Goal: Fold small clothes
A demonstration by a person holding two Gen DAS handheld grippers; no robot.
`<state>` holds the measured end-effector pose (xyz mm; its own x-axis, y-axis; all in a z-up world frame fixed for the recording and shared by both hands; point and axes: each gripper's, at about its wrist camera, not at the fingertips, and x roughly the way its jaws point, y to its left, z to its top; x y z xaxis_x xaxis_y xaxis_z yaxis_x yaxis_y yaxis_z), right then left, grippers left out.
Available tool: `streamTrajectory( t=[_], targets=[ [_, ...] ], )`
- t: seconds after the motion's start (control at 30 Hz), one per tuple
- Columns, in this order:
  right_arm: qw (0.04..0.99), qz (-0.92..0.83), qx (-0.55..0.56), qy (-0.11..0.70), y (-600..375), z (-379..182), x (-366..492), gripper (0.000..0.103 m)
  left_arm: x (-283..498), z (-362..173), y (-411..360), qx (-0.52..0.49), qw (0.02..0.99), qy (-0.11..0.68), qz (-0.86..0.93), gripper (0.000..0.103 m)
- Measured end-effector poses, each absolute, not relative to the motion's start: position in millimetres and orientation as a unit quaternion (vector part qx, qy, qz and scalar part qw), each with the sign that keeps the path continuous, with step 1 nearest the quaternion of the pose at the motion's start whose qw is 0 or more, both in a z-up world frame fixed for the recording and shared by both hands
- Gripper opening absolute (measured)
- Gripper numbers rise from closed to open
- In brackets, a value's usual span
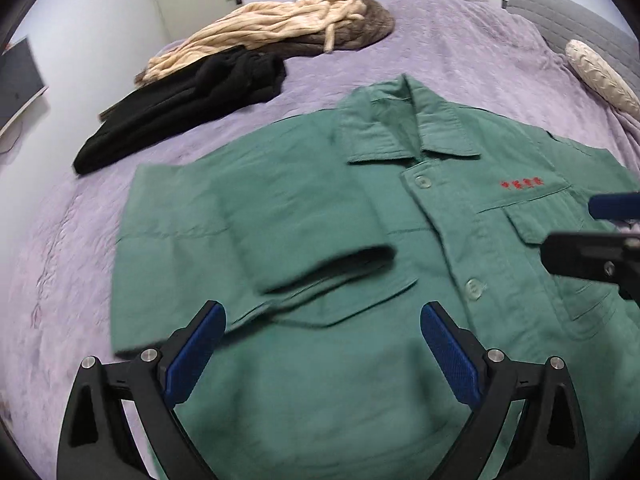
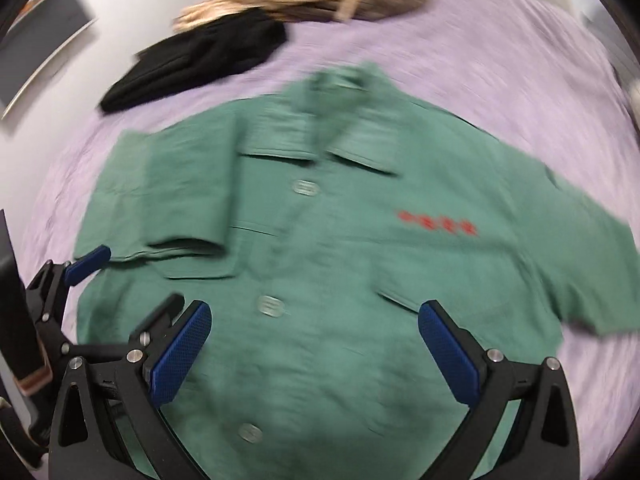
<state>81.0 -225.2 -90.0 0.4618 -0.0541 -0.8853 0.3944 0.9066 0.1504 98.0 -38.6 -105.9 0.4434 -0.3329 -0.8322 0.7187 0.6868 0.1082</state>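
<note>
Right now your left gripper [image 1: 323, 344] is hanging over the green shirt [image 1: 360, 240], jaws spread wide and gripping nothing. Your right gripper [image 2: 314, 344] is likewise released above the shirt's lower front. The shirt is lying buttoned and face up on the purple bed cover [image 1: 80, 240], mid-frame, one sleeve folded across its chest, black garment [image 1: 180, 108] lying upper left.

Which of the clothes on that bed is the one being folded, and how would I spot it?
Look at the purple bedspread. Nearest the camera, spread flat, lies the green shirt, one sleeve already folded across its front. Unlike the black garment and beige garment heaped beyond it, it has a collar, buttons and red lettering on the chest.
</note>
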Motion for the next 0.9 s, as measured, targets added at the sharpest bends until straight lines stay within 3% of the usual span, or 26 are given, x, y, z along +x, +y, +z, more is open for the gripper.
streamTrajectory(
  t=[0.2,0.43,0.47,0.53,0.67,0.8,0.9],
  targets=[
    [0.864,-0.089,0.092,0.486,-170.3,-105.4,150.7,0.103,147.2,-125.1,27.8,0.183,0.842,0.467,-0.199,0.098],
    [0.848,-0.123,-0.070,0.510,-136.4,-145.1,208.5,0.099,192.3,-145.3,46.4,0.138,0.853,0.480,-0.151,0.098],
    [0.850,-0.121,-0.074,0.508,-137.4,-146.6,212.1,0.091,193.9,-147.3,45.3,0.140,0.854,0.478,-0.149,0.098],
    [0.854,-0.122,-0.069,0.501,-145.4,-141.4,215.6,0.004,195.9,-150.7,42.8,0.142,0.855,0.476,-0.148,0.098],
    [0.866,-0.160,0.110,0.460,-203.0,-116.6,191.9,0.004,198.4,-151.2,45.9,0.132,0.858,0.475,-0.144,0.098],
    [0.808,-0.223,0.338,0.428,-281.6,-135.9,132.9,0.004,206.1,-149.6,47.3,0.123,0.859,0.479,-0.135,0.098],
    [0.790,-0.228,0.391,0.413,-304.4,-144.1,106.7,0.011,209.6,-151.2,47.5,0.121,0.859,0.482,-0.125,0.098]
  ],
)
